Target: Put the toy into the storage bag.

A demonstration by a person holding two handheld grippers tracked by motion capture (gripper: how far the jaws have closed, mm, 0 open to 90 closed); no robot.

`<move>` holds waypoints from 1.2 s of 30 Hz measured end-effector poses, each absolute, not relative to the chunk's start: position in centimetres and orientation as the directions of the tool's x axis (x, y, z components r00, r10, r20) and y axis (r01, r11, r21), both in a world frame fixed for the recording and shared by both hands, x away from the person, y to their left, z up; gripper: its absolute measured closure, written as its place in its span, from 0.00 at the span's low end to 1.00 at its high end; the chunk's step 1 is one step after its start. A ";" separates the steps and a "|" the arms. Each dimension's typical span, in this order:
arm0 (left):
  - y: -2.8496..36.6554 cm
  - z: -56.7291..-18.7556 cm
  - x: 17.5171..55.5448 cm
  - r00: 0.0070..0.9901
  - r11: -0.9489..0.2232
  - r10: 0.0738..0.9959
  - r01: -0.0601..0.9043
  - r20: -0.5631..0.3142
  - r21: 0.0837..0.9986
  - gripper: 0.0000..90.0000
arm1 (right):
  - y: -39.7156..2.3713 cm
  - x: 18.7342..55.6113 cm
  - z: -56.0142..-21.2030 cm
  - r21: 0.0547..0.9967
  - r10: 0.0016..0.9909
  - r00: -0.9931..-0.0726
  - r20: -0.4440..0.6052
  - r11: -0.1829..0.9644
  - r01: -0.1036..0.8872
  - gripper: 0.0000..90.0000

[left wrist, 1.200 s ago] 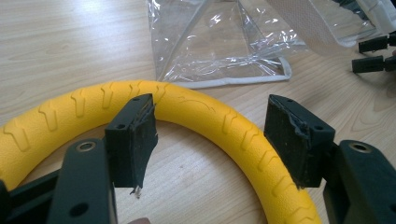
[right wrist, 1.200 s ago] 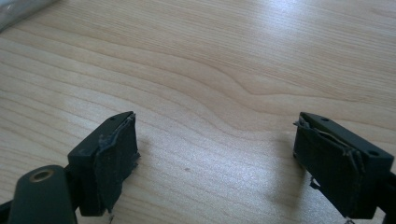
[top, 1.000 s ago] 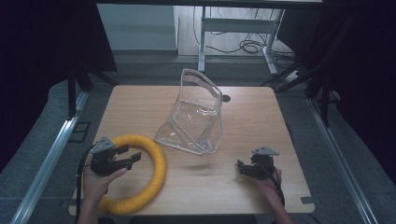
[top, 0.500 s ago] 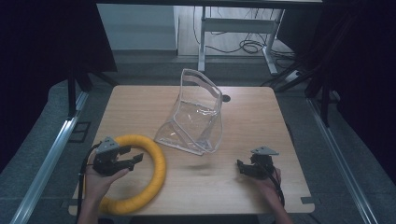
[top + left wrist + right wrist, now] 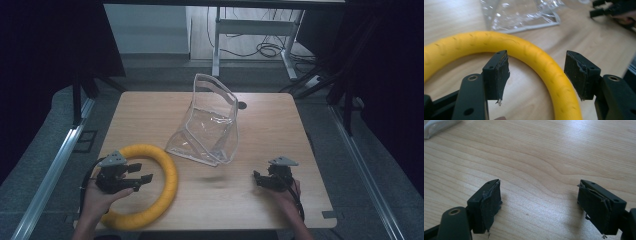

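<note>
The left gripper (image 5: pixel 536 75), jaws apart, is straddling the yellow ring (image 5: pixel 544 67); it should probably drop lower before clamping squarely.

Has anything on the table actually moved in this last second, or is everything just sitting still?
Almost nothing. The left gripper hovers open over the yellow ring, perhaps nudged slightly, and has not gripped it. The right gripper stays open above bare wood. The ring and the clear plastic bag lie where they were.
</note>
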State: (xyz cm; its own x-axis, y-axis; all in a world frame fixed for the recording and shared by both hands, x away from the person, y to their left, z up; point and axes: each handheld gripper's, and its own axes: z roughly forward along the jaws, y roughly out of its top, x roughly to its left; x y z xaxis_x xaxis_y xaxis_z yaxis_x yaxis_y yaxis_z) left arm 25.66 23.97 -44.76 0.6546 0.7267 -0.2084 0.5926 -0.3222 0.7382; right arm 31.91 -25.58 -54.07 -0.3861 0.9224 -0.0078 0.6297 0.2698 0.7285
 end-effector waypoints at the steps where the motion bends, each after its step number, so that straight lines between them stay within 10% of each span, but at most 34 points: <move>1: 23.9 -44.7 25.5 0.662 -0.332 0.719 0.595 -0.212 0.732 0.41 | -25.6 31.9 -54.1 0.729 0.922 -0.387 -0.008 0.270 0.629 0.21; 36: 18.0 -49.5 22.5 0.740 -0.665 0.658 0.659 -0.143 0.352 0.45 | -25.6 32.0 -54.1 0.729 0.925 -0.381 -0.009 0.266 0.630 0.22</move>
State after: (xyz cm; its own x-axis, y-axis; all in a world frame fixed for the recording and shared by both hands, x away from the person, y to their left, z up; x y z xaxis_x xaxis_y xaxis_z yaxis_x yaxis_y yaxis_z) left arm 22.45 18.00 -49.47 0.7397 0.6576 -0.1426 0.6589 -0.6649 0.3517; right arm 31.96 -25.58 -54.06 -0.3805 0.9247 -0.0089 0.6303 0.2664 0.7292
